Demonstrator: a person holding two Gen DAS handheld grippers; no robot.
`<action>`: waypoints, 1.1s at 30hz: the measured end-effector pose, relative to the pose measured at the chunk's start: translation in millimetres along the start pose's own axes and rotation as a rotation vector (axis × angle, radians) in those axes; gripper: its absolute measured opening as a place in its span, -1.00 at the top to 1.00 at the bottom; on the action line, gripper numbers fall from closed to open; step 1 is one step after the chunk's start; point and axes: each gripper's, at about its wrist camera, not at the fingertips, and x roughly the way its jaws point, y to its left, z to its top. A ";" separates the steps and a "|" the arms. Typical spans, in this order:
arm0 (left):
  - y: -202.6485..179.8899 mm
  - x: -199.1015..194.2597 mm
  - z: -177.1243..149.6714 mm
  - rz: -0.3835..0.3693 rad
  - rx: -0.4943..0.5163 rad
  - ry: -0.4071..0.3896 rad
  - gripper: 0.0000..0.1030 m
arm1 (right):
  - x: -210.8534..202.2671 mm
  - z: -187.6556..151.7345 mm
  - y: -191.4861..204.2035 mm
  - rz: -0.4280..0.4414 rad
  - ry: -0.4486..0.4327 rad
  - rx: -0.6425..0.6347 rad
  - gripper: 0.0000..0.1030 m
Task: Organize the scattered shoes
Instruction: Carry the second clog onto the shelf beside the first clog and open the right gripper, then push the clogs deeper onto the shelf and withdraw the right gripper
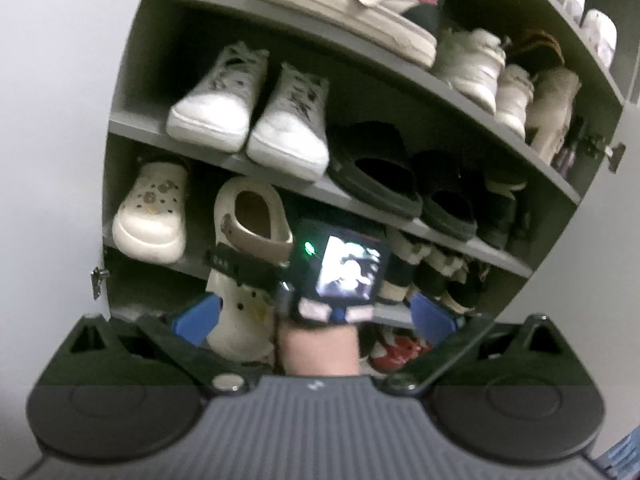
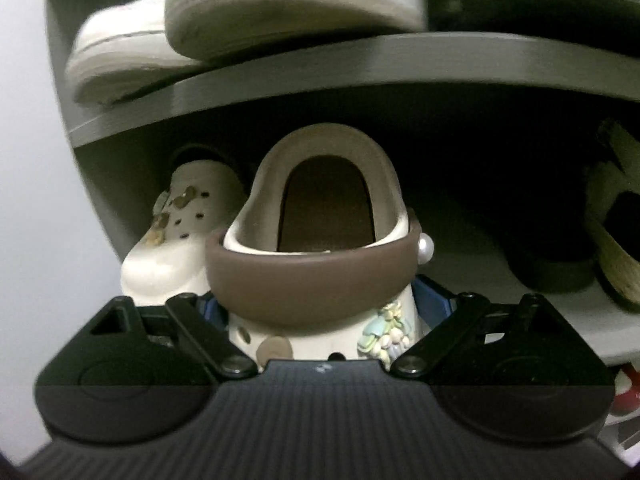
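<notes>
While my right hand-held gripper [image 2: 320, 312] holds the cream rubber clog with a brown heel strap [image 2: 316, 240] between wide jaws, I am in the step of placing it on the grey shoe cabinet's lower shelf [image 2: 500, 280], just beside its matching cream clog [image 2: 176, 224]. Next I judge I must push it in, set it flat and release. My left hand-held gripper [image 1: 316, 312] is wide and holds nothing. Its view shows all the shelves and my right wrist [image 1: 320, 348]; the right view shows the pearl and charms.
</notes>
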 end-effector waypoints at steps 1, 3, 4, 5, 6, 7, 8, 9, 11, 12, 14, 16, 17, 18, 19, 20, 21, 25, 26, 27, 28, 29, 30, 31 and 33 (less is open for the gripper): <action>2.1 -0.6 1.5 0.002 -0.010 -0.003 -1.00 | 5.6 4.0 1.9 -0.013 0.006 -0.003 -0.82; 6.1 -1.9 4.5 0.005 -0.028 -0.009 -1.00 | 18.0 12.6 4.7 -0.041 0.020 -0.004 -0.82; 7.2 -2.6 5.9 0.003 -0.034 -0.014 -1.00 | 26.3 16.9 2.9 -0.056 0.034 0.014 -0.83; 7.9 -3.0 6.7 0.001 -0.036 -0.017 -1.00 | 28.9 17.3 1.0 -0.059 0.042 0.033 -0.83; 8.8 -3.3 7.5 -0.004 -0.035 -0.019 -1.00 | 30.5 18.7 0.8 -0.057 0.045 0.043 -0.84; 8.2 -2.5 7.2 -0.005 -0.031 -0.016 -1.00 | 31.8 19.7 1.4 -0.055 0.047 0.049 -0.84; 7.6 -1.6 6.9 -0.007 -0.026 -0.013 -1.00 | 29.5 19.4 1.9 -0.054 0.036 0.048 -0.84; 7.1 -0.7 6.7 -0.008 -0.021 -0.010 -1.00 | 26.0 19.6 1.4 -0.047 0.014 0.046 -0.80; 6.3 1.2 4.9 -0.014 -0.014 0.000 -1.00 | 17.2 19.0 -0.5 -0.034 -0.028 0.038 -0.81; 6.0 2.3 3.7 -0.017 -0.011 0.006 -1.00 | 11.8 17.3 -1.9 -0.037 -0.041 0.032 -0.89; 4.5 4.1 2.3 -0.017 0.012 0.012 -1.00 | -2.2 9.5 -7.1 -0.034 -0.062 0.038 -0.92; 2.4 5.5 0.9 -0.015 0.041 0.017 -1.00 | -24.5 -6.0 -14.7 0.000 -0.112 0.066 -0.92; 1.7 6.2 0.2 -0.013 0.053 0.020 -1.00 | -35.6 -14.6 -17.8 0.021 -0.140 0.079 -0.92; 2.5 7.3 -0.7 -0.011 0.053 0.024 -1.00 | -46.0 -24.4 -19.2 0.036 -0.165 0.084 -0.92; 3.3 8.4 -1.5 -0.009 0.054 0.029 -1.00 | -63.4 -42.8 -20.9 0.058 -0.202 0.087 -0.92; 4.2 9.6 -2.2 -0.007 0.053 0.033 -1.00 | -72.9 -56.0 -20.4 0.065 -0.207 0.083 -0.92; 5.5 10.9 -2.4 -0.005 0.046 0.038 -1.00 | -75.7 -64.4 -17.6 0.066 -0.179 0.071 -0.92; 5.7 15.5 -1.4 -0.002 0.032 0.045 -1.00 | -77.3 -78.2 -4.2 0.049 -0.085 0.044 -0.43; 4.6 15.9 -1.1 -0.004 0.030 0.044 -1.00 | -78.7 -79.9 -2.5 0.054 -0.079 0.063 -0.40; 3.0 16.3 -1.7 -0.007 0.034 0.044 -1.00 | -79.9 -81.4 -0.6 0.055 -0.076 0.072 -0.38; 1.4 16.7 -2.4 -0.009 0.037 0.044 -1.00 | -80.6 -82.3 1.9 0.046 -0.082 0.055 -0.38; -0.3 17.1 -3.0 -0.012 0.040 0.045 -1.00 | -81.1 -83.2 3.4 0.040 -0.087 0.044 -0.38; -1.8 17.4 -3.6 -0.015 0.044 0.045 -1.00 | -81.0 -83.9 2.1 0.042 -0.088 0.054 -0.36; -3.0 17.5 -4.4 -0.015 0.049 0.047 -1.00 | -80.5 -84.6 0.2 0.047 -0.093 0.075 -0.34; -4.4 18.1 -6.1 -0.009 0.060 0.053 -1.00 | -74.4 -84.7 -1.2 0.053 -0.100 0.103 -0.30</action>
